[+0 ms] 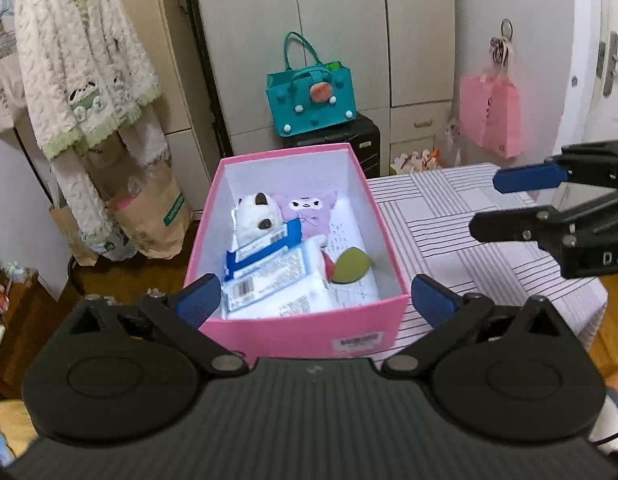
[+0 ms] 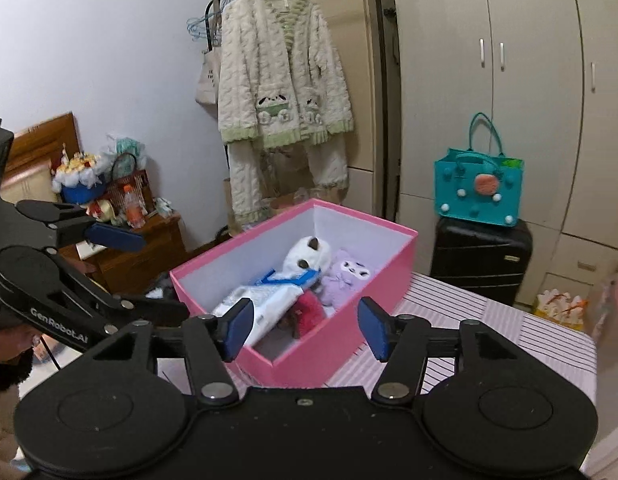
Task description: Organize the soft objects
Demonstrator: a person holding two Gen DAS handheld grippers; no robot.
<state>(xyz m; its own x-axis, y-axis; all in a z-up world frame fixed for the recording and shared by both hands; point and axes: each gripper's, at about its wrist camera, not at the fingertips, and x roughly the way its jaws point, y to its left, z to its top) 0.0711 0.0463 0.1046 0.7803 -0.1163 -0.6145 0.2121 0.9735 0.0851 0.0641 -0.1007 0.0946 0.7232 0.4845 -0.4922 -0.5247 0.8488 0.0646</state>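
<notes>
A pink box (image 1: pixel 309 332) stands open on a table with a striped cloth (image 1: pixel 469 240). Inside it lie a white plush (image 1: pixel 255 216), a purple plush (image 1: pixel 305 208), packs of wet wipes (image 1: pixel 277 280), an olive-green soft piece (image 1: pixel 351 266) and a red plush (image 2: pixel 309 312). My left gripper (image 1: pixel 315 298) is open wide just before the box's near wall, with nothing held. My right gripper (image 2: pixel 305 328) hovers at the box's (image 2: pixel 329 344) corner, open and empty. It shows over the cloth to the box's right as the right gripper (image 1: pixel 497 204).
A teal bag (image 1: pixel 311 98) sits on a black suitcase (image 1: pixel 349 140) behind the table, before a wardrobe. A pink bag (image 1: pixel 491 116) hangs at the right. A fluffy white robe (image 1: pixel 81 68) hangs on a rack at the left, with paper bags (image 1: pixel 153 216) below. A wooden cabinet (image 2: pixel 141 248) is cluttered.
</notes>
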